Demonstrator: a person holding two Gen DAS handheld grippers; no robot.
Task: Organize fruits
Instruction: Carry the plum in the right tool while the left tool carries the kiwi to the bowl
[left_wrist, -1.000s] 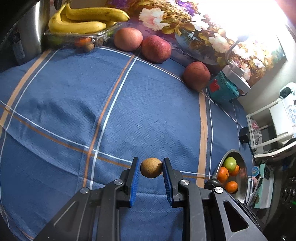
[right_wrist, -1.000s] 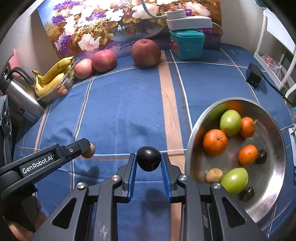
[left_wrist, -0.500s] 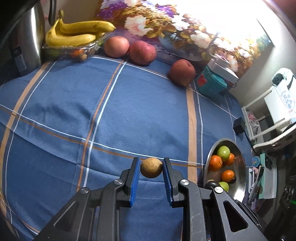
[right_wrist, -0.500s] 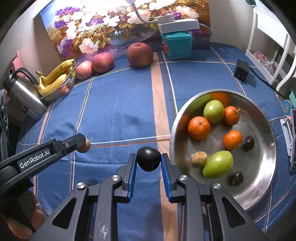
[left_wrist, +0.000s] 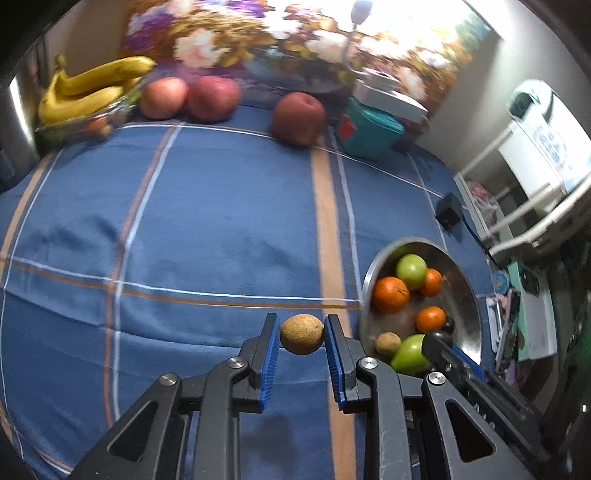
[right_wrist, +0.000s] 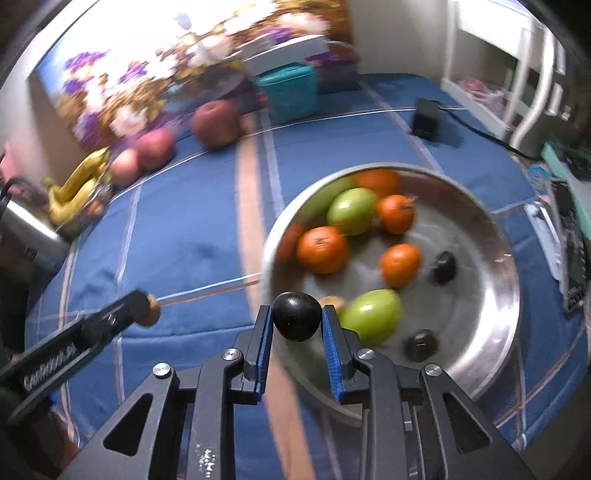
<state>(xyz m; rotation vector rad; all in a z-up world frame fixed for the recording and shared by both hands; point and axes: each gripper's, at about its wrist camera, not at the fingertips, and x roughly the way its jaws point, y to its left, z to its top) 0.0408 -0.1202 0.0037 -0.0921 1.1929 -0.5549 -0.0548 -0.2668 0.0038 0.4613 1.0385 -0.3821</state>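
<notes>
My left gripper (left_wrist: 302, 334) is shut on a small brown round fruit (left_wrist: 302, 333) and holds it above the blue cloth, just left of the metal bowl (left_wrist: 466, 291). It also shows from the side in the right wrist view (right_wrist: 147, 308). My right gripper (right_wrist: 297, 321) is shut on a small black round fruit (right_wrist: 296, 321) over the near left rim of the bowl (right_wrist: 491, 343). The bowl holds oranges (right_wrist: 322, 249), green fruits (right_wrist: 371, 315), small dark fruits (right_wrist: 444, 266) and one small brown fruit (left_wrist: 388, 342).
Three red apples (left_wrist: 298, 117) and a tray of bananas (left_wrist: 88, 92) line the far edge of the blue checked tablecloth (left_wrist: 207, 221). A teal box (left_wrist: 369, 129), a black adapter with cable (left_wrist: 450, 215) and a steel kettle (right_wrist: 26, 229) stand around the edges.
Both grippers have moved right toward the bowl with their fruits still held. The bowl looks nearer and larger in both views; the right gripper now hangs over its rim.
</notes>
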